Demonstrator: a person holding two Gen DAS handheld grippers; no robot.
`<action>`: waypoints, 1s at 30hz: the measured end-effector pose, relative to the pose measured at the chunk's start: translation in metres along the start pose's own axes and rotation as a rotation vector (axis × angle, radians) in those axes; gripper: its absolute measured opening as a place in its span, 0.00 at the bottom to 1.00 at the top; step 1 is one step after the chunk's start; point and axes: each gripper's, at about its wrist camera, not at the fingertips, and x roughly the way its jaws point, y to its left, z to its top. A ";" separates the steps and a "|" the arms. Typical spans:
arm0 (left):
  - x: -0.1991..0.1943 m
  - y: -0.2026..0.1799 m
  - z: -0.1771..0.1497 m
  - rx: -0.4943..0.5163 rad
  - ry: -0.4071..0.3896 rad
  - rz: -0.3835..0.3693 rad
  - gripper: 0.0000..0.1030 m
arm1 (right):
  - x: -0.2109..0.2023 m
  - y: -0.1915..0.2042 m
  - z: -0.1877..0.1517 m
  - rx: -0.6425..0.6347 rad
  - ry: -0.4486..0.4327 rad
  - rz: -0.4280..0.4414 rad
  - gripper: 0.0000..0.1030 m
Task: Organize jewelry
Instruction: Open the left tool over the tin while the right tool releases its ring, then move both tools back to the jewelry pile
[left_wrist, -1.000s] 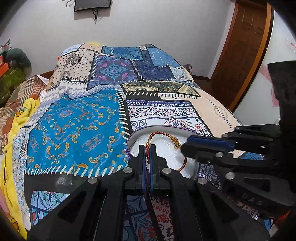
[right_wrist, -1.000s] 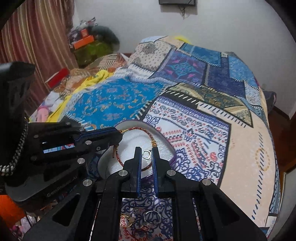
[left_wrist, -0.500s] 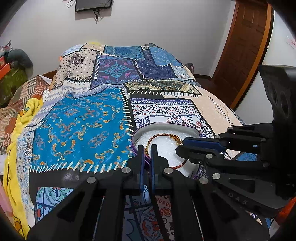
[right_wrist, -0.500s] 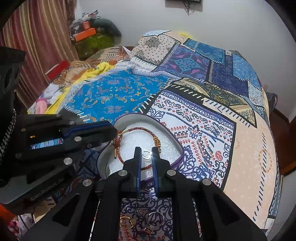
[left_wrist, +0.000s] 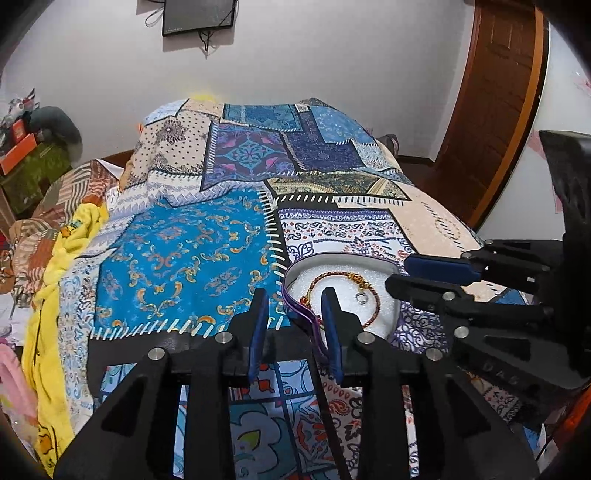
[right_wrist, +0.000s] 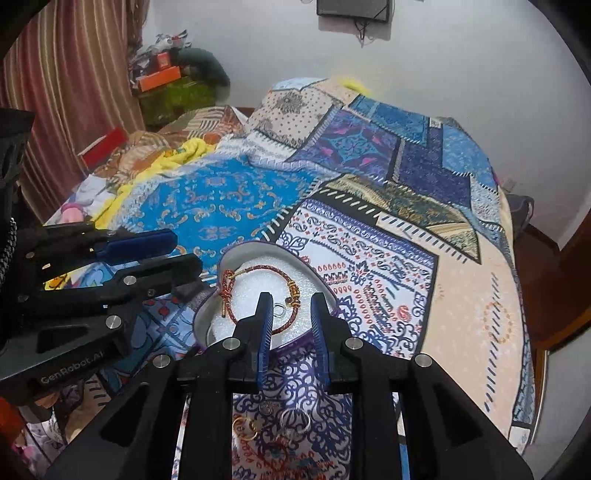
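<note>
A heart-shaped purple box (left_wrist: 295, 308) with white foam lies on the patchwork bedspread; it also shows in the right wrist view (right_wrist: 221, 264). A red braided bracelet (right_wrist: 258, 273) and a small silver ring (right_wrist: 279, 310) lie on the foam; they show in the left wrist view as bracelet (left_wrist: 373, 295) and ring (left_wrist: 360, 298). My left gripper (left_wrist: 295, 299) is open and empty at the box's near rim. My right gripper (right_wrist: 290, 302) is open and empty just above the ring. Several loose rings (right_wrist: 295, 421) and gold earrings (right_wrist: 245, 428) lie on the bedspread under my right gripper.
The patchwork bedspread (left_wrist: 192, 258) covers the bed. A yellow blanket (left_wrist: 62, 280) and piled clothes lie along the left side. A wooden door (left_wrist: 495, 103) stands at the right, the bed's edge drops off there.
Both grippers have opened. The left one let go of the box rim, the right one released the silver ring onto the foam. Both drew back slightly.
</note>
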 end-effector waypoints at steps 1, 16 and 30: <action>-0.004 -0.002 0.000 0.004 -0.003 0.002 0.28 | -0.005 0.000 0.000 0.003 -0.009 -0.003 0.18; -0.058 -0.039 -0.010 0.059 -0.055 0.005 0.40 | -0.075 -0.004 -0.022 0.068 -0.109 -0.046 0.19; -0.049 -0.054 -0.045 0.067 0.050 -0.036 0.41 | -0.091 -0.027 -0.075 0.181 -0.056 -0.082 0.38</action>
